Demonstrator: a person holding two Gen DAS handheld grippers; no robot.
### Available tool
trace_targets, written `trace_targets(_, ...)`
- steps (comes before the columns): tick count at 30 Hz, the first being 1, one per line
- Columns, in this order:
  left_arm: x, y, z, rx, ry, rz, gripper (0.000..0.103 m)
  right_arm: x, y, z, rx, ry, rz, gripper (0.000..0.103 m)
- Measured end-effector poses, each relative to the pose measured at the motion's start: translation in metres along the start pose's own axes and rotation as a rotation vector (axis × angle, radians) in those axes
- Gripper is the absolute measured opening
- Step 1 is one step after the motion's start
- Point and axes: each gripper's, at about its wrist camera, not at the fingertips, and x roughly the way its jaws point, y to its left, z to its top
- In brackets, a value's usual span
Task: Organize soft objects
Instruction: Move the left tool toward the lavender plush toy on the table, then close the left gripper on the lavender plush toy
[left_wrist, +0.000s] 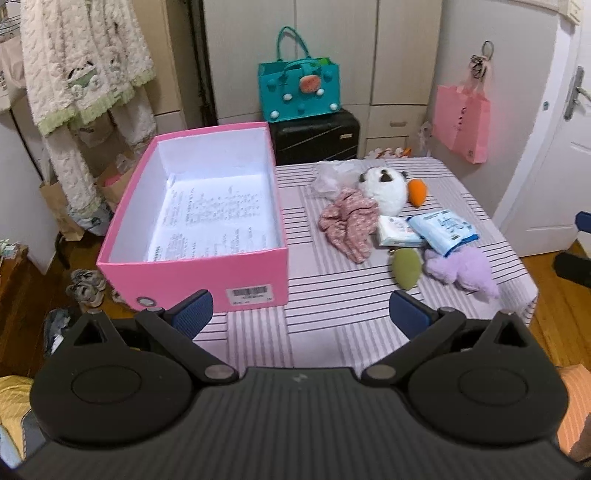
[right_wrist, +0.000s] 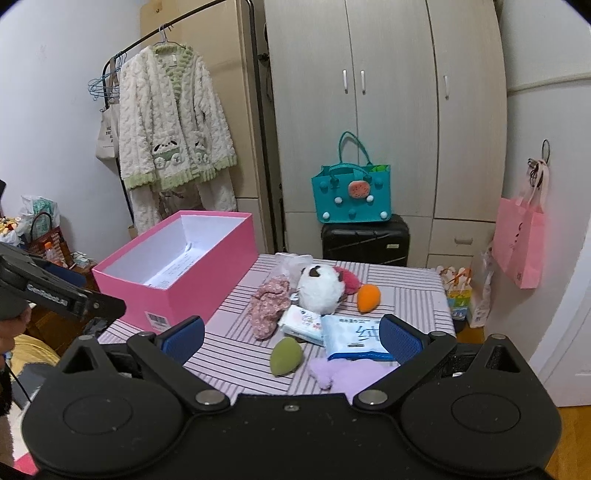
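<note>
On the left of the striped table (left_wrist: 332, 295), I see the open pink box (left_wrist: 192, 273) hanging over the table's left edge. Bare cloth lies between it and the soft toys (right_wrist: 317, 286) heaped right of centre. My left gripper (left_wrist: 299, 314) and right gripper (right_wrist: 291, 338) both hover spread apart, holding nothing, near the front edge.

Both wrist views near, sharing striped table (left_wrist: 332, 295)
</note>
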Motion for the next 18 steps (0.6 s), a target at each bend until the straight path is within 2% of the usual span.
trace_targets(7, 0.012, -0.022, 0.005, 0.028, -0.019, -0.090, 0.103, 0.006, -0.014, -0.017, -0.049, -0.021, -0.048, 0.102)
trace_targets(11, 0.031, -0.039, 0.004, 0.025, -0.029, -0.175, 0.102, 0.016, -0.029, -0.035, -0.054, -0.057, -0.023, 0.102)
trace_targets(14, 0.051, -0.054, 0.006, 0.044, -0.010, -0.232, 0.102, 0.030, -0.042, -0.045, -0.019, -0.027, -0.010, 0.102)
trace_targets(18, 0.071, -0.074, 0.007, 0.093, -0.005, -0.267, 0.101, 0.045, -0.051, -0.060, -0.013, 0.021, 0.004, 0.102)
